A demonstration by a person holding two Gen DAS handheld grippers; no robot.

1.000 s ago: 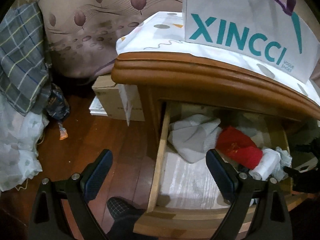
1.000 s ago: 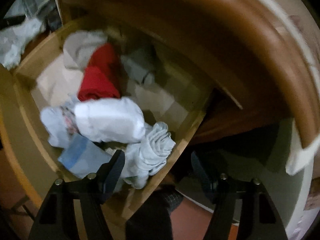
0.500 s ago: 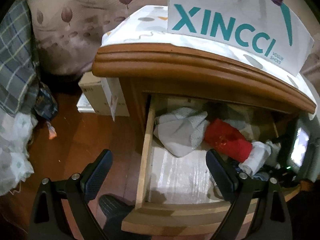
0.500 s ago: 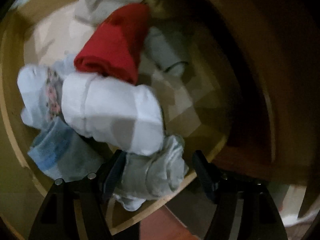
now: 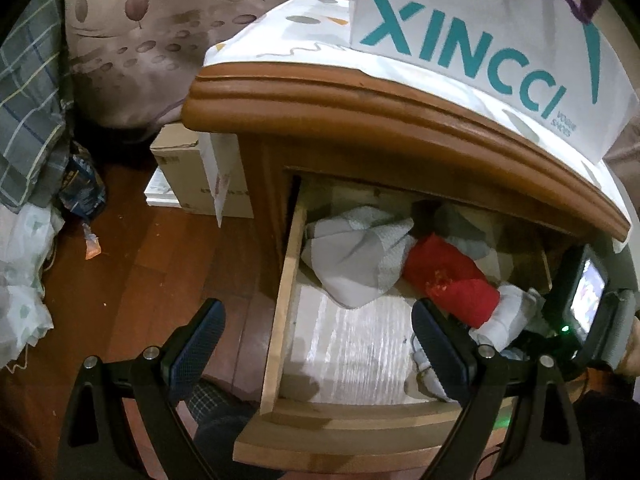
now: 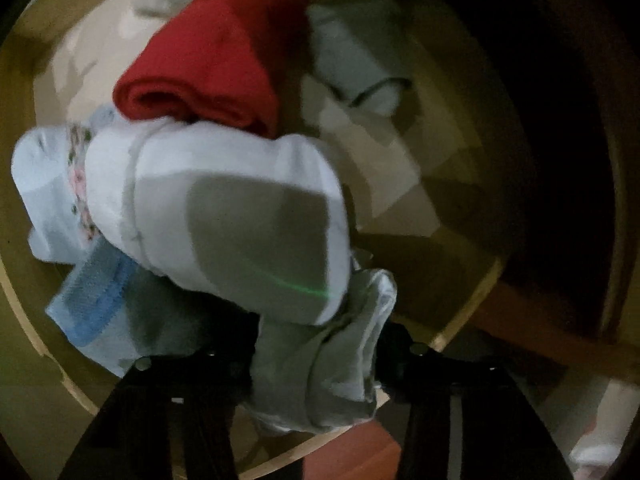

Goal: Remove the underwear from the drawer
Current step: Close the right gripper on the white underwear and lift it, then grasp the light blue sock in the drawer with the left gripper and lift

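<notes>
Your right gripper has just been closing on the grey rolled underwear at the drawer's near right corner — now lift clear; left gripper hangs wide, empty.

Left wrist cam looks down from above the open drawer, floor on the frame's left. Right wrist cam sits way closer inside. Both catch the red roll.

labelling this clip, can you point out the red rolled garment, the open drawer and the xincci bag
red rolled garment (image 5: 452, 280), left wrist view, middle of the roll
open drawer (image 5: 286, 296), left wrist view, left side wall
xincci bag (image 5: 472, 4), left wrist view, white face above the lettering
</notes>
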